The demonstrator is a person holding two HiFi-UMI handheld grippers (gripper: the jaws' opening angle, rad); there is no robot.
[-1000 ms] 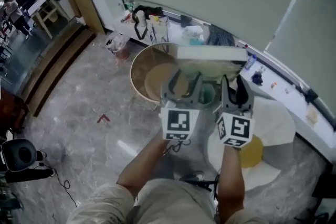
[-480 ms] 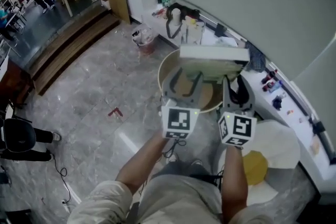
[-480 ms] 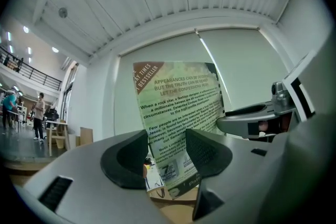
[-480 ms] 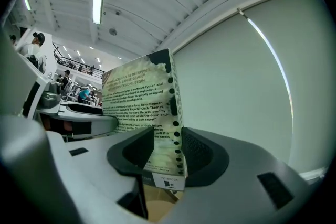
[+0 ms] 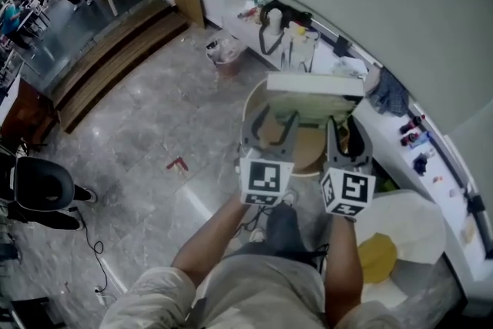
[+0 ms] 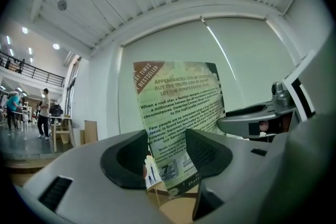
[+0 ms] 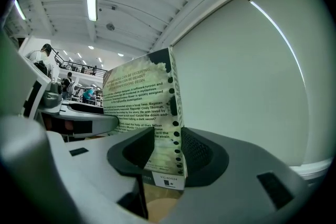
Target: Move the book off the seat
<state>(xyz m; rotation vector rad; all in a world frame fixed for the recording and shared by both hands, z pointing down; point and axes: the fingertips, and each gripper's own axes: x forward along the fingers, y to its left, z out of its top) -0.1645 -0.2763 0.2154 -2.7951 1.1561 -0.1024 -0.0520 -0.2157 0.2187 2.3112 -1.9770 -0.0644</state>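
Book off the seat, in the air, standing on its lower edge with its printed back cover facing the person. Left gripper clamps the lower left part; its fingers press both faces of the cover. Right gripper clamps the lower right corner by the spine, fingers narrow on the book. Both grippers are side by side, level. Round tan seat directly below the book, on the grey stone floor.
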